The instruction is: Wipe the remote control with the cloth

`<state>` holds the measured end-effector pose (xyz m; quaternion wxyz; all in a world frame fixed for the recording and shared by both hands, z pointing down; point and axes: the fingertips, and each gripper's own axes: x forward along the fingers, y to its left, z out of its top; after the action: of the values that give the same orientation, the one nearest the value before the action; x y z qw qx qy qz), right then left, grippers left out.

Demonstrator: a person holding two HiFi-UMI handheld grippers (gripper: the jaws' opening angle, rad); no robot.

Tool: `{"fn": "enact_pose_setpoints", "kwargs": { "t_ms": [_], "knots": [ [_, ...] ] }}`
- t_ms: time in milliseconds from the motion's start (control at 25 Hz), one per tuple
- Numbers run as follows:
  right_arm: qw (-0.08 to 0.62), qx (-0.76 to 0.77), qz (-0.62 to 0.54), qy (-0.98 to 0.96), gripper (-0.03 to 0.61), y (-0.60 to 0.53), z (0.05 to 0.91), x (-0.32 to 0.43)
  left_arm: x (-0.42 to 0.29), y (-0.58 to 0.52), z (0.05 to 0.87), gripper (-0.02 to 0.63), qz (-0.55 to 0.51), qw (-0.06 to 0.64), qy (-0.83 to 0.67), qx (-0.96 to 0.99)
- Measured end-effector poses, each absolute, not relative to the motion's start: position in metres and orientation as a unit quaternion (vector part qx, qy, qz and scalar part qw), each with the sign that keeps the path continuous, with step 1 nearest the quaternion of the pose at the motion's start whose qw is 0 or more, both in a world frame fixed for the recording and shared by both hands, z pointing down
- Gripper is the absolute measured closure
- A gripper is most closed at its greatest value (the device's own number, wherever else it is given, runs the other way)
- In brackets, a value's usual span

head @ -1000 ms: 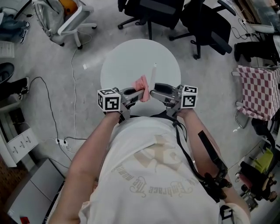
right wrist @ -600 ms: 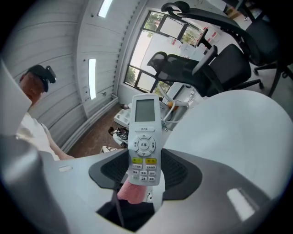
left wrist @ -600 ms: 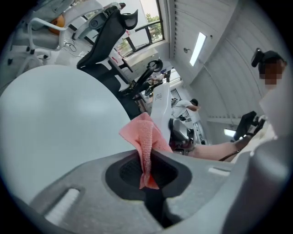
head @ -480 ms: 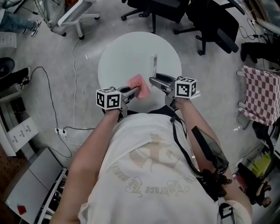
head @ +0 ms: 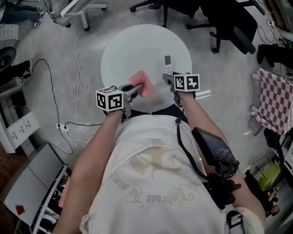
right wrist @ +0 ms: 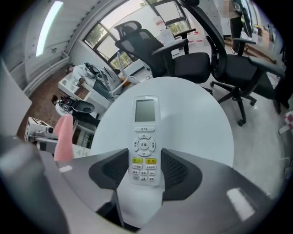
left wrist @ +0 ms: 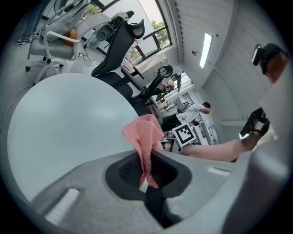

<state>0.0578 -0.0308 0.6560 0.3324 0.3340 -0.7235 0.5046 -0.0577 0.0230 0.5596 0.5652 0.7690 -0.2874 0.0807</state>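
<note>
A white remote control (right wrist: 144, 141) with a small screen and buttons lies face up between the jaws of my right gripper (right wrist: 144, 169), which is shut on its lower end. In the head view the remote control (head: 168, 64) sticks out from the right gripper (head: 167, 77) over the right side of the round white table (head: 132, 50). My left gripper (left wrist: 147, 157) is shut on a pink cloth (left wrist: 145, 135) that stands up from its jaws. In the head view the cloth (head: 141, 83) is held by the left gripper (head: 133, 90) a little left of the remote, apart from it.
Black office chairs (head: 219, 18) stand beyond the table and a white chair (head: 78, 7) at the far left. A cable (head: 75, 68) runs over the floor at left. A red-checked cloth (head: 274, 98) hangs at the right. The person's torso is at the table's near edge.
The remote has turned from edge-on to face up in the right gripper. The cloth and left gripper have drawn a little left, away from the remote.
</note>
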Motion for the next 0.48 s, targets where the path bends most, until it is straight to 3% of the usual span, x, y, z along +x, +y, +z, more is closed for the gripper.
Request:
{"fn": "enact_pose_setpoints", "kwargs": {
  "t_ms": [240,480],
  "knots": [
    [0.433,0.346,0.437,-0.708,0.347,-0.026,0.673,0.062,-0.067,0.023,0.560,0.595,0.091,0.559,-0.294,0.770],
    [0.484,0.352,0.394,-0.697,0.344,-0.022,0.678,0.066,-0.071,0.023,0.555,0.595,0.101,0.547,-0.293,0.777]
  ]
}}
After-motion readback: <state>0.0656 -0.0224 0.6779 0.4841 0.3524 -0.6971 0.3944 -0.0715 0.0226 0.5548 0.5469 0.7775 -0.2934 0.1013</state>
